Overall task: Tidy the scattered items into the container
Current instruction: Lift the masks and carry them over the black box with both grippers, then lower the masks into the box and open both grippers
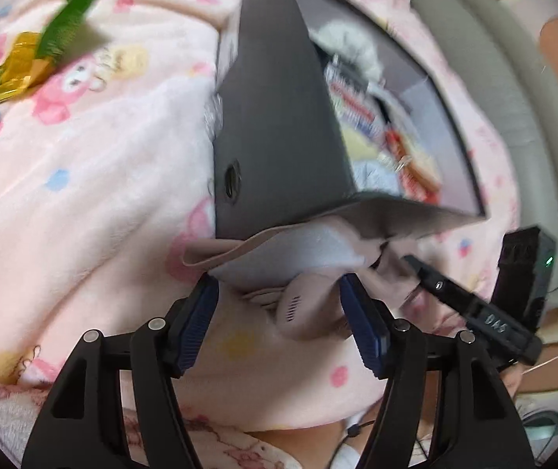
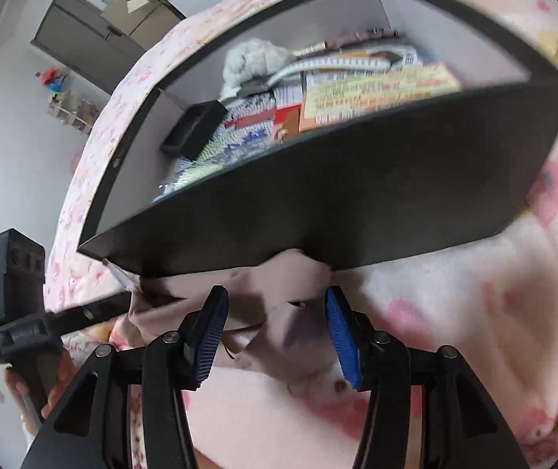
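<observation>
Pink cartoon-print blanket (image 1: 83, 179) covers the bed; grey cabinet (image 2: 95, 35) against white wall (image 2: 9, 156), small shelf (image 2: 72, 111) of trinkets below.

The blanket (image 1: 83, 164) is pale pink, printed with pink, yellow and blue cartoon figures. The box (image 1: 275, 117) is dark grey outside and lighter grey inside. A beige garment (image 1: 310, 305) lies before it. The snack packet (image 1: 40, 58) is green and gold. Both grippers, left (image 1: 279, 324) and right (image 2: 275, 332), are black with blue ribbed pads. Inside the box, a yellow-orange carton (image 2: 376, 90) bears red print.
</observation>
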### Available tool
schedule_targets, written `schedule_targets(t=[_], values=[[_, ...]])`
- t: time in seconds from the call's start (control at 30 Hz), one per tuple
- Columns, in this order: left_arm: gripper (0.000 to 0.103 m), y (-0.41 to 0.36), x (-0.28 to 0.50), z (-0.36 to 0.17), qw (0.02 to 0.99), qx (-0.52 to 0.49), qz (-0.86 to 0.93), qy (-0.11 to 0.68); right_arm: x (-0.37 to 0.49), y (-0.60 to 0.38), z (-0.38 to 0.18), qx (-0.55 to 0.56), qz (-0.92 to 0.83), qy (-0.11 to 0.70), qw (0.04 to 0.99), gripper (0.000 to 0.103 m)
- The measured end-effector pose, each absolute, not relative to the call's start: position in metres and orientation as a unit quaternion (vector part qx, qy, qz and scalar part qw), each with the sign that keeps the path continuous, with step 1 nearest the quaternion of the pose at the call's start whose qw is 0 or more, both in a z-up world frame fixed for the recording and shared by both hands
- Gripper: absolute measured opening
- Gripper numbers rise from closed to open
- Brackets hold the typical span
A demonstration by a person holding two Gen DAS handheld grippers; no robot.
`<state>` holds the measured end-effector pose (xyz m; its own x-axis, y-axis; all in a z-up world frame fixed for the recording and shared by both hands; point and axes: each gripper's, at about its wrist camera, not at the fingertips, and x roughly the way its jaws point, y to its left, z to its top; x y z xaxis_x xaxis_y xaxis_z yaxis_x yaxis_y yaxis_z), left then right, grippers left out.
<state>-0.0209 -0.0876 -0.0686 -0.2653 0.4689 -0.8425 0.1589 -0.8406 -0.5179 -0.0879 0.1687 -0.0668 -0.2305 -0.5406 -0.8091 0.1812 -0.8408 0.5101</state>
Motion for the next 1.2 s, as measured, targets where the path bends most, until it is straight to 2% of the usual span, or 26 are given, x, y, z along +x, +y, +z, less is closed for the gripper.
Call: schedule_targets(t=[0.13, 0.17, 0.2, 0.23, 0.3, 0.37, 0.47, 0.7, 0.9, 1.03, 1.1, 1.2], values=[[0.065, -0.067, -0.036, -0.083, 0.098, -0.614, 0.742, -0.251, -0.085, 0.162, -0.083, 0.572, -0.758, -0.173, 0.26, 0.047], [0.06, -0.063, -0.037, -0.084, 0.095, -0.613, 0.744, -0.249, -0.083, 0.161, -0.082, 0.566, -0.763, -0.167, 0.263, 0.037], [0.05, -0.059, -0.037, -0.084, 0.094, -0.61, 0.748, -0.244, -0.081, 0.16, -0.08, 0.558, -0.766, -0.166, 0.274, 0.014], [0.044, -0.053, -0.036, -0.082, 0.1, -0.608, 0.752, -0.234, -0.08, 0.159, -0.078, 0.553, -0.764, -0.17, 0.286, 0.006], [0.027, -0.046, -0.032, -0.074, 0.111, -0.596, 0.764, -0.219, -0.076, 0.162, -0.069, 0.539, -0.767, -0.178, 0.299, 0.004], [0.023, -0.041, -0.024, -0.06, 0.132, -0.574, 0.78, -0.211, -0.07, 0.166, -0.056, 0.522, -0.78, -0.172, 0.299, 0.004], [0.018, -0.043, -0.009, -0.039, 0.186, -0.536, 0.782, -0.258, -0.061, 0.169, -0.026, 0.489, -0.795, -0.171, 0.314, 0.004], [0.018, -0.042, -0.004, 0.018, 0.198, -0.477, 0.817, -0.255, -0.073, 0.156, 0.061, 0.416, -0.808, -0.142, 0.394, 0.003], [0.018, -0.035, -0.05, 0.061, 0.185, -0.441, 0.847, -0.233, -0.123, 0.155, 0.101, 0.38, -0.827, -0.109, 0.4, 0.003], [0.019, -0.035, -0.089, 0.044, 0.15, -0.481, 0.833, -0.23, -0.147, 0.17, 0.079, 0.391, -0.825, -0.121, 0.39, 0.004], [0.029, -0.033, -0.106, 0.023, 0.125, -0.523, 0.814, -0.22, -0.161, 0.18, 0.048, 0.431, -0.818, -0.128, 0.36, 0.005], [0.033, -0.029, -0.116, 0.004, 0.082, -0.563, 0.8, -0.19, -0.178, 0.189, 0.007, 0.506, -0.805, -0.098, 0.293, 0.006]])
